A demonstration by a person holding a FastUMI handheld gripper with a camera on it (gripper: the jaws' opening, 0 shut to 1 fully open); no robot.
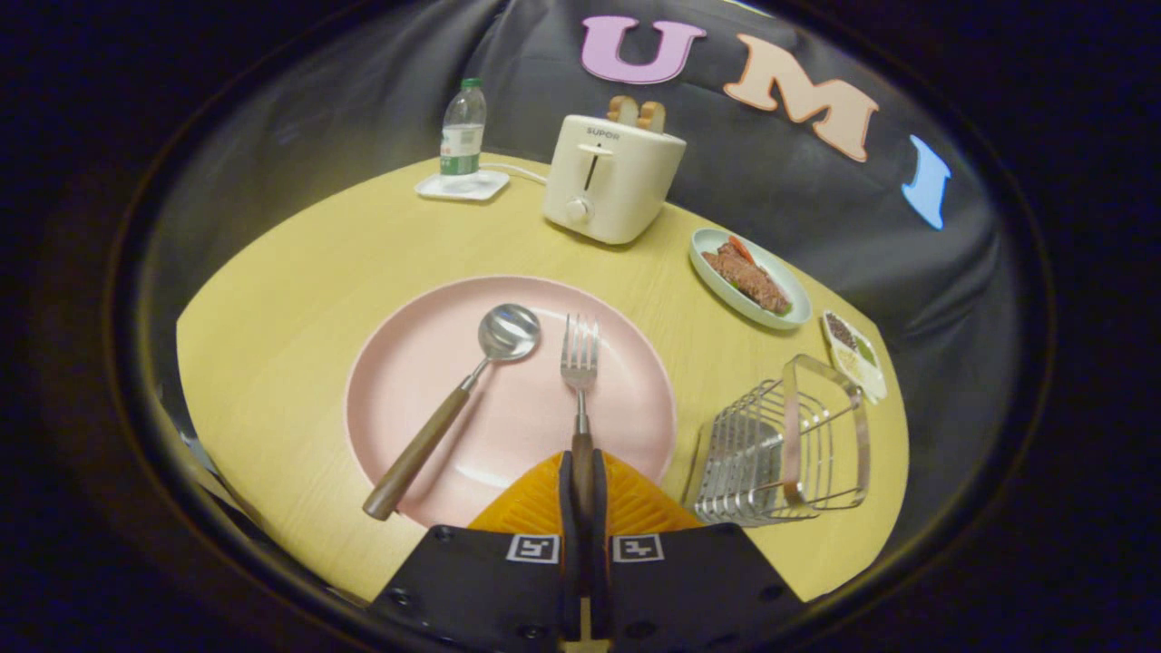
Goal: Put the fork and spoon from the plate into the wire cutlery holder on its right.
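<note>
A pink plate (408, 399) lies on the yellow table just ahead of my fingers. On it a spoon (453, 408) with a brown wooden handle lies slanted, its bowl pointing away from me. To the right of the spoon a fork (580, 363) points straight away, tines far. My gripper (581, 472) is shut on the fork's wooden handle, with both fingers pressed against its sides. The wire cutlery holder (780, 444) stands to the right of the plate, a metal band handle arching over it.
Beyond the plate a cream toaster (609, 177) holds toast. A water bottle (463, 136) on a white coaster stands to its left. A pale dish of meat (749, 277) and a small sauce dish (854, 355) lie behind the holder. The table edge runs close to the holder's right.
</note>
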